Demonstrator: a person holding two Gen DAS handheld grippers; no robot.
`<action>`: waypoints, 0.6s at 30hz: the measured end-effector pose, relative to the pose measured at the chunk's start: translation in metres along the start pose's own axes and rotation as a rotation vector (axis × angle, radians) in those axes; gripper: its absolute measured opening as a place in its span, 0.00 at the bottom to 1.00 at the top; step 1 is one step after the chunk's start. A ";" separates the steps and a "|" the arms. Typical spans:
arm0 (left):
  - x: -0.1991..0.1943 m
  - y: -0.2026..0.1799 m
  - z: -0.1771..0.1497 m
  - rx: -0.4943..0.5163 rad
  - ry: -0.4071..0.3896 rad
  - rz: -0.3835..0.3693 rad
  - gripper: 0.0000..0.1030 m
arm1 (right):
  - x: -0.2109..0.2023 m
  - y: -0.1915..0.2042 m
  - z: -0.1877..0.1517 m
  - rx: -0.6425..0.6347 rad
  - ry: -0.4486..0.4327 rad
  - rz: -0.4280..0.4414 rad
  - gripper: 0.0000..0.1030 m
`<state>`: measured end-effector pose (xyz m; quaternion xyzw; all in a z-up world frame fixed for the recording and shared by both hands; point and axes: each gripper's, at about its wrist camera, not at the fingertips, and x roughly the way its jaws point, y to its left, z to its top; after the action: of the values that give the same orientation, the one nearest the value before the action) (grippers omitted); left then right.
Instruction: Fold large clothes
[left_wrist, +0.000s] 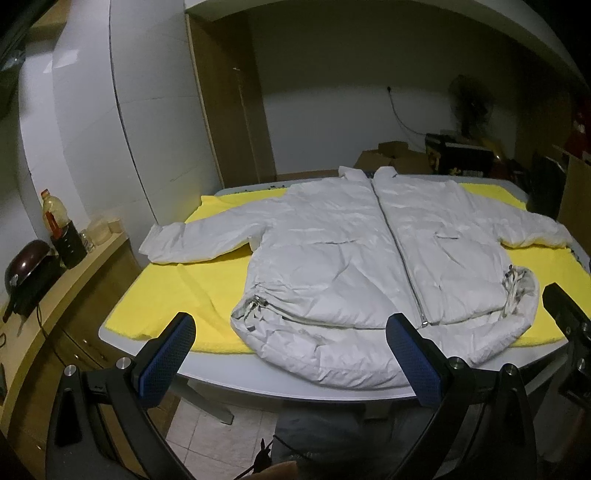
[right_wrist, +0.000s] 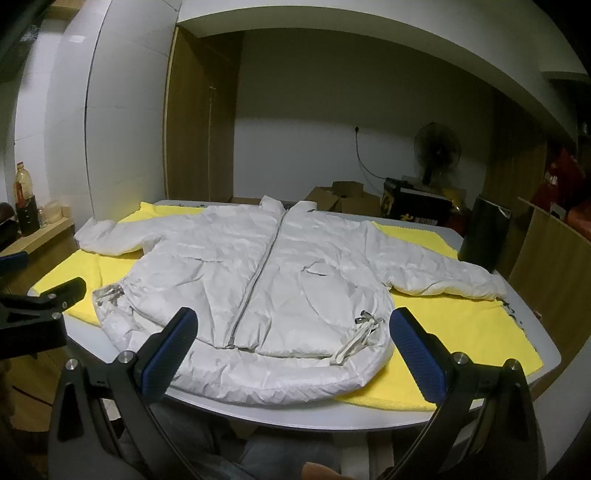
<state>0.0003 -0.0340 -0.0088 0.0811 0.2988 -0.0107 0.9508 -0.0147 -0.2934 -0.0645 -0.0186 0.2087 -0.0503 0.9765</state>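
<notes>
a white puffer jacket (left_wrist: 369, 258) lies spread flat, front up and zipped, on a yellow cloth (left_wrist: 177, 295) that covers most of a pale table (left_wrist: 258, 376). its collar points to the far side, its hem hangs a little over the near edge of the cloth, and both sleeves reach out sideways. the zipper (left_wrist: 397, 243) runs straight down the middle, and a bunched drawcord sits at each side of the hem.

the left gripper (left_wrist: 291, 354) hangs just short of the near table edge, over the hem, its blue-padded fingers (left_wrist: 166, 354) spread wide apart with nothing between them. the right gripper (right_wrist: 291, 354) hovers the same way in front of the hem, fingers (right_wrist: 417, 354) also well apart and holding nothing. neither touches the jacket.

off to the left, a wooden counter (left_wrist: 55, 295) carries a bottle (left_wrist: 53, 214) and a dark round pot (left_wrist: 26, 266). beyond the table there are cardboard boxes (right_wrist: 340, 199), a standing fan (right_wrist: 437, 147) by the back wall, and a tall wooden cabinet (right_wrist: 199, 122).
</notes>
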 end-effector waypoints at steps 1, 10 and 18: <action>0.000 -0.001 0.000 0.003 0.001 0.000 1.00 | -0.001 -0.001 0.001 0.000 -0.002 0.000 1.00; -0.001 -0.002 -0.002 0.006 0.004 -0.002 1.00 | 0.000 0.001 0.001 -0.006 0.007 0.003 1.00; 0.001 -0.001 -0.001 0.006 0.013 -0.005 1.00 | -0.001 0.003 0.001 -0.007 0.011 0.003 1.00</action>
<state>0.0002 -0.0348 -0.0105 0.0835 0.3053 -0.0136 0.9485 -0.0151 -0.2904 -0.0638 -0.0216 0.2141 -0.0484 0.9754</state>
